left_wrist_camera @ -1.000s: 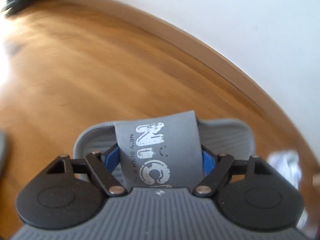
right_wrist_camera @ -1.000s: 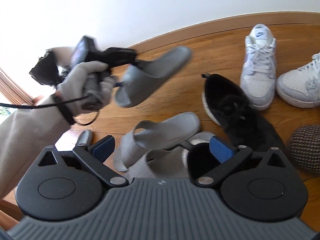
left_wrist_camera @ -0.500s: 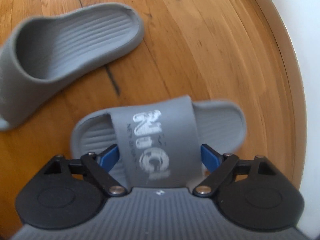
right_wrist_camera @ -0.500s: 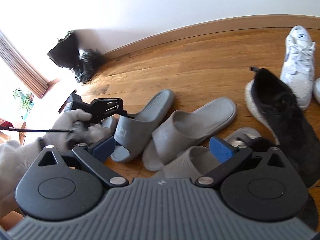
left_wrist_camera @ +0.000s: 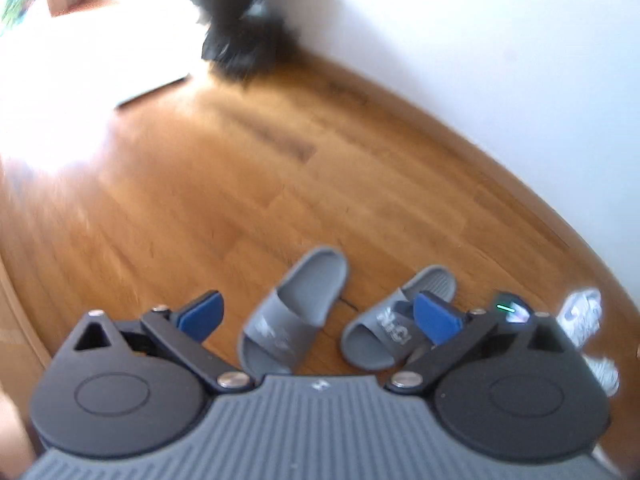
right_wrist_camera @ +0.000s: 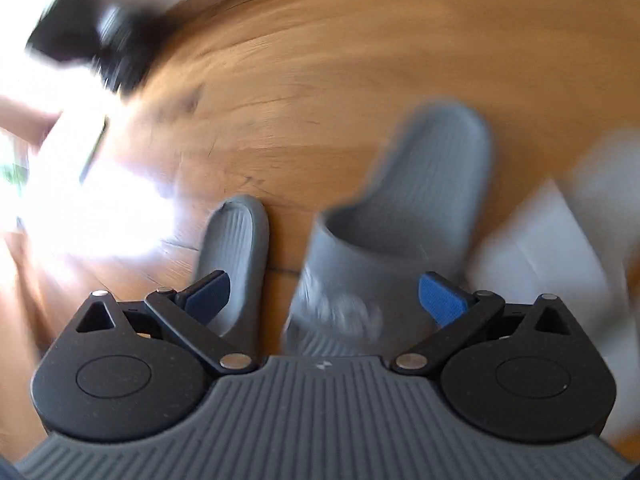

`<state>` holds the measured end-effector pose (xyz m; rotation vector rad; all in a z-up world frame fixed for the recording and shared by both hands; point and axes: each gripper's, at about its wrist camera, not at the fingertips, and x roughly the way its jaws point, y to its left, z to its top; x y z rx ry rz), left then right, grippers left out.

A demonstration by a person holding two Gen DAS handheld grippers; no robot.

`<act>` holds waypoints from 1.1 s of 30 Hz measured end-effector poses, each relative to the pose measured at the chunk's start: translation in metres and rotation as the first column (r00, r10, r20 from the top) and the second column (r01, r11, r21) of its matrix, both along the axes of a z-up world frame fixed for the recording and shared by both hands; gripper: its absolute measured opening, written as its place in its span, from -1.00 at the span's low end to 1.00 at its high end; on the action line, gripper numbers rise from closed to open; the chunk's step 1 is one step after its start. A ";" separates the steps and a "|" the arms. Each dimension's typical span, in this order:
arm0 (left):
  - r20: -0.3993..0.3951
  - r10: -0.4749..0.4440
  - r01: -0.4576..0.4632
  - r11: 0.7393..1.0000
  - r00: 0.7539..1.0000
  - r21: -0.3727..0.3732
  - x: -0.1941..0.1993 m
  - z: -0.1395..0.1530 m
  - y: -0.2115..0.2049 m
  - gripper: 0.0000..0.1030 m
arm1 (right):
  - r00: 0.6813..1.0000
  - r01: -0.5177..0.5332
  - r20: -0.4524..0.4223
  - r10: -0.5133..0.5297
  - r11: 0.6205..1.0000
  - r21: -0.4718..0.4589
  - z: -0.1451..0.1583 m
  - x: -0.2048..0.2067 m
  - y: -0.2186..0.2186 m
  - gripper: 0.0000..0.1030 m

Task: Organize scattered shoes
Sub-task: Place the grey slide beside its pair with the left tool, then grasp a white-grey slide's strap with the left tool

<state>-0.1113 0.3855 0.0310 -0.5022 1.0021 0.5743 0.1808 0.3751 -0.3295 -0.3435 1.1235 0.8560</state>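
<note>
two grey slides lying side by side on the wood floor, both tongs spread wide and gripping nothing.

left wrist view: the left gripper [left_wrist_camera: 318, 316] is hanging above the floor [left_wrist_camera: 224, 208] with its blue pads far apart and nothing between them; below it the left slide [left_wrist_camera: 294, 312] and the right slide [left_wrist_camera: 394, 326] are lying near each other with a strip of floor between, toes pointing toward the wall [left_wrist_camera: 480, 48]; a blurred white sneaker [left_wrist_camera: 582, 314] is sitting at the right edge and a dark heap [left_wrist_camera: 240, 32] by the wall. right wrist view: the right gripper [right_wrist_camera: 324, 298] is hanging with pads far apart and holding nothing; a slide [right_wrist_camera: 400, 216], badly blurred, is showing between them and a second slide [right_wrist_camera: 236, 252] just left of it; something pale [right_wrist_camera: 560, 240] is smearing across the right.
</note>
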 end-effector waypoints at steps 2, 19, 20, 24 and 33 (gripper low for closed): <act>0.008 -0.038 0.038 0.999 0.999 -0.034 -0.003 -0.013 0.004 0.99 | 0.953 -0.265 0.127 0.277 0.959 -0.103 -0.011 -0.030 0.012 0.98; 0.017 -0.025 0.029 0.960 1.000 -0.278 0.014 -0.041 0.018 0.99 | 0.477 -0.801 0.184 0.860 0.511 -0.313 -0.041 -0.122 -0.005 0.55; 0.017 -0.032 0.035 0.959 0.999 -0.283 0.016 -0.046 0.018 0.99 | 0.442 -0.815 0.199 0.875 0.484 -0.319 -0.042 -0.129 -0.004 0.55; 0.016 -0.078 0.079 0.955 0.997 -0.285 0.019 -0.052 0.015 0.99 | 0.344 -0.837 0.252 0.905 0.417 -0.354 -0.046 -0.145 0.003 0.56; 0.001 -0.133 0.130 0.961 0.991 -0.243 0.029 -0.054 0.009 0.99 | 0.373 -0.804 0.374 0.849 0.497 -0.326 -0.005 -0.149 -0.015 0.98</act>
